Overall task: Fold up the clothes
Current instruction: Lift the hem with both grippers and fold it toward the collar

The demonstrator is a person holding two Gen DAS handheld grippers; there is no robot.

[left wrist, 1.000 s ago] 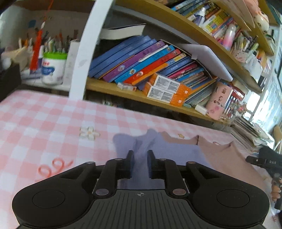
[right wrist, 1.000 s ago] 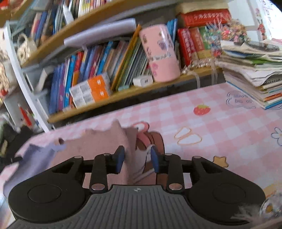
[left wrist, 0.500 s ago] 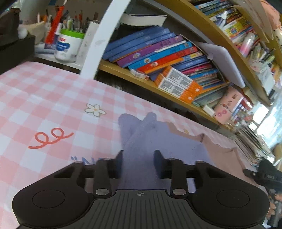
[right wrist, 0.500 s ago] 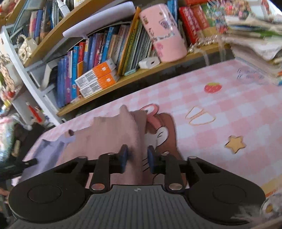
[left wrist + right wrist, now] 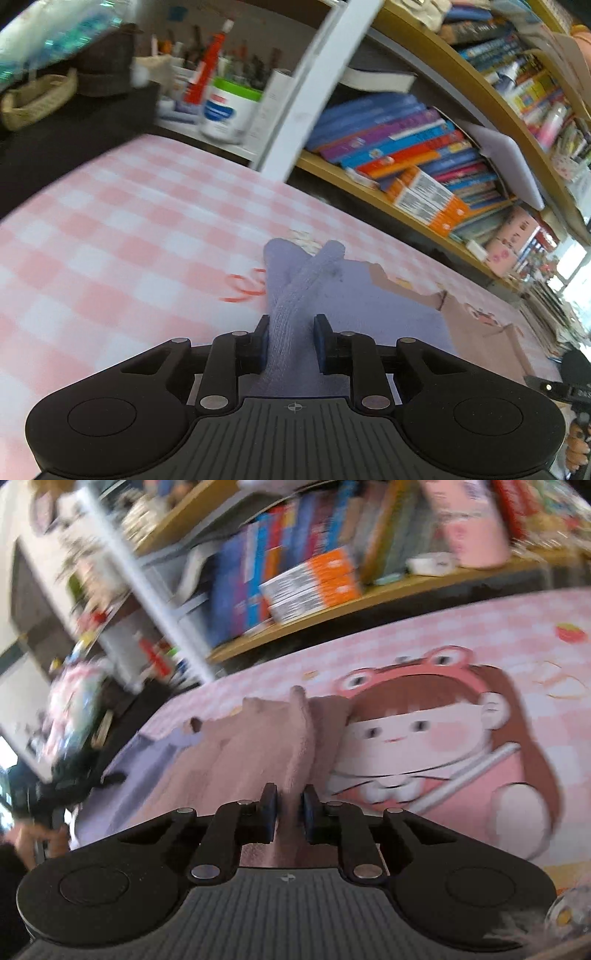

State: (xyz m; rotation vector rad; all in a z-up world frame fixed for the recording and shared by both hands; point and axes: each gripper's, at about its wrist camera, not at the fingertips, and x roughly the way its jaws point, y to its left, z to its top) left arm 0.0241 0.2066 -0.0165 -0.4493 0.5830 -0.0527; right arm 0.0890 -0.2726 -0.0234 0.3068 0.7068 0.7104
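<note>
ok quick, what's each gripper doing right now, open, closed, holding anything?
Left gripper: partly closed, with a ridge of the lavender cloth between its fingers.
Right gripper: closed on a fold of the pink cloth.

A lavender and dusty-pink knit garment lies spread on the bench. Its lavender end bunches into a raised ridge. The pink end is likewise gathered into a fold.

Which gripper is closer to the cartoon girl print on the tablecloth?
Right. The right gripper holds the pink cloth directly beside the cartoon girl print. The left gripper holds the lavender cloth at the garment's opposite end, farther away.
</note>
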